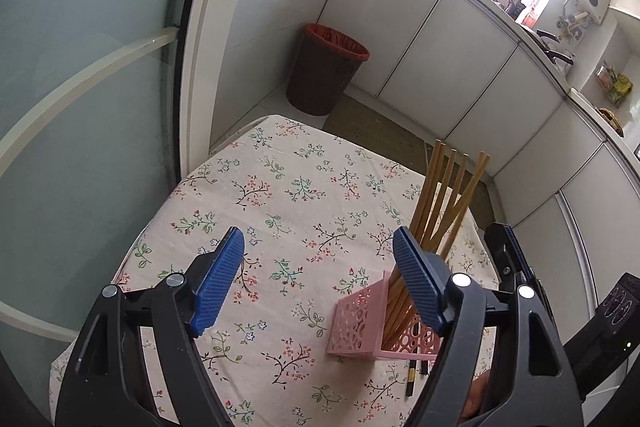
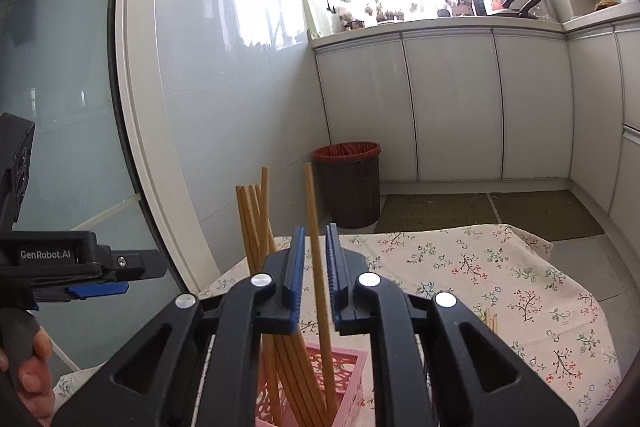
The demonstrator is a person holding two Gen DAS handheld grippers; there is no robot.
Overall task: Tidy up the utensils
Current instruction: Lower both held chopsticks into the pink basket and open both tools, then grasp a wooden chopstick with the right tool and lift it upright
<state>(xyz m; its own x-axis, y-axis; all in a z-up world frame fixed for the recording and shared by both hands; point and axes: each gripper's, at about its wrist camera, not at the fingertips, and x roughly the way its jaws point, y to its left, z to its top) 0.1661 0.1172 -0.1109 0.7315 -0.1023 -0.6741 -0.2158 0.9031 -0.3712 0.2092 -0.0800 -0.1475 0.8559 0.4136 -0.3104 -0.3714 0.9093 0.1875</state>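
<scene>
Blue fingers of the right gripper (image 2: pixel 315 239), low in the middle of the right view: a little apart, one chopstick (image 2: pixel 310 199) standing between, squeezed by neither pad as far as can be seen. Looks like a drop into the pink basket (image 2: pixel 344 367) at the bottom edge, low end of the stick already inside, next to the other chopsticks (image 2: pixel 248 223).

Best to open a bit more first. Then pull away slowly and straight, with no bump to the stick and no push on the basket. Light basket, full of holes, tall sticks leaning out: probably easy to tip.

Left gripper (image 1: pixel 318 239), low in the left view: wide open, holding nothing, over the flowery table (image 1: pixel 280 187), basket just beside its right finger. Good to keep it close, ready to steady the basket.

More to do after that: one dark-tipped chopstick (image 1: pixel 412 379) flat on the cloth by the basket, bottom right of the left view, and more stick ends (image 2: pixel 491 323) at the lower right of the right view.
</scene>
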